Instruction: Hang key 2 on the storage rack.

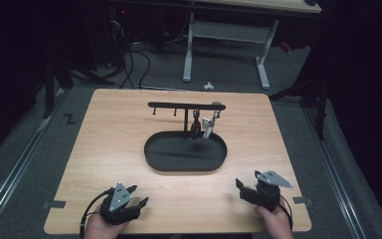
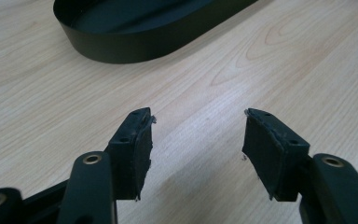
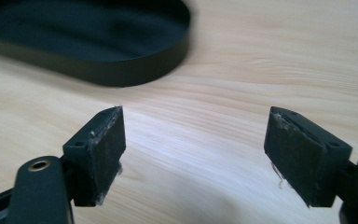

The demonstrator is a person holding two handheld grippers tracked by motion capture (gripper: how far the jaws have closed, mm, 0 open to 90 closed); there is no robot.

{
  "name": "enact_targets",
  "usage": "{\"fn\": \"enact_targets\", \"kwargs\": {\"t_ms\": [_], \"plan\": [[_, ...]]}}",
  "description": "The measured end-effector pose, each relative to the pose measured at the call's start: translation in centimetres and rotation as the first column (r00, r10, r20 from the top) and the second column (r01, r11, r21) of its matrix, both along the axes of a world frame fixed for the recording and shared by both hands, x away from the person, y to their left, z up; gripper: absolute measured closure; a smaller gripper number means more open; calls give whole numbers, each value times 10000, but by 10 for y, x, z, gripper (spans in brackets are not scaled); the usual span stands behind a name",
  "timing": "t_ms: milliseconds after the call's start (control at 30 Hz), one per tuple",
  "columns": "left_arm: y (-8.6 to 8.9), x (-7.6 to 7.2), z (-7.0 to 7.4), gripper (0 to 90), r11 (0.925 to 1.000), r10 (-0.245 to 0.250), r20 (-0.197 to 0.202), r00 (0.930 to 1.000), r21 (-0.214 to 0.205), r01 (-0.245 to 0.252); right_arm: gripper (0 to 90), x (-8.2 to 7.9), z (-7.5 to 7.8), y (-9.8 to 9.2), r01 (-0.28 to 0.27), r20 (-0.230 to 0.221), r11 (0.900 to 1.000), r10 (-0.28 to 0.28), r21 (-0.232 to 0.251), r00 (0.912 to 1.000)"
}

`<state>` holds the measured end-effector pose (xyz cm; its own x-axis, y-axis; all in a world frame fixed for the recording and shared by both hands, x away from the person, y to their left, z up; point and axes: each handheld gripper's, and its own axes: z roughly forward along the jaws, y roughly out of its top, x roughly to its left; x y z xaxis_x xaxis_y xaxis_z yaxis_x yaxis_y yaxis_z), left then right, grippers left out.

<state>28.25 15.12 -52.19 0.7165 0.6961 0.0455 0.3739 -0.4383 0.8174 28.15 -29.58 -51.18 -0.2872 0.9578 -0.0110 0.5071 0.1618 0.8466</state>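
A black oval tray [image 1: 154, 155] lies in the middle of the wooden table [image 1: 114, 124]; its wall [image 2: 121, 49] [image 3: 121, 70] is seen in both gripper views. A black T-shaped rack [image 1: 185, 105] rises from the tray's back edge, with a dark item [image 1: 195, 127] and a silvery item [image 1: 208, 127] hanging from its right half. My left gripper [image 1: 138, 195] [image 2: 198, 116] rests low at the near left edge, open, nothing between its pads. My right gripper [image 1: 240, 190] [image 3: 193, 114] sits near the front right edge, jaws wide apart and empty.
Beyond the table stands a white-legged desk [image 1: 229, 35] with cables [image 1: 134, 64] on the grey floor. Bare wood lies between the tray and both grippers. A small white object [image 1: 208, 85] lies on the floor behind the table.
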Motion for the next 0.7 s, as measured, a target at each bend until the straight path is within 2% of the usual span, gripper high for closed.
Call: {"fn": "enact_targets", "kwargs": {"t_ms": [67,133,167,200,300,367,467,700], "plan": [[-3,2,0,409,9998,43,-18,10000,-217,-44,154,-6,0,-2,-671,-323,9977,671,5,9972],[-6,4,0,398,9997,39,-34,10000,-261,-39,198,-8,1,-4,-367,-103,9992,366,-160,9993],[-8,4,0,389,9996,59,-32,10000,-277,-60,197,-8,0,-3,-212,-133,9997,210,-109,9997],[-9,4,0,382,9995,76,-9,10000,-308,-77,193,-9,-1,-3,-256,-200,9997,255,-57,9995],[-12,4,0,361,9992,50,57,10000,-387,-48,191,-10,-5,-1,-555,-226,9980,548,-301,9982],[-11,4,-1,351,9991,18,58,10000,-425,-15,193,-10,-7,-1,-598,-286,9981,594,-152,9978],[-9,4,-1,349,9990,-30,53,10000,-442,33,197,-9,-7,0,-449,-320,9990,448,-34,9985],[3,3,3,348,9983,155,194,9997,-571,-144,201,-5,-10,7,-414,-444,9989,404,-217,9982]]}}
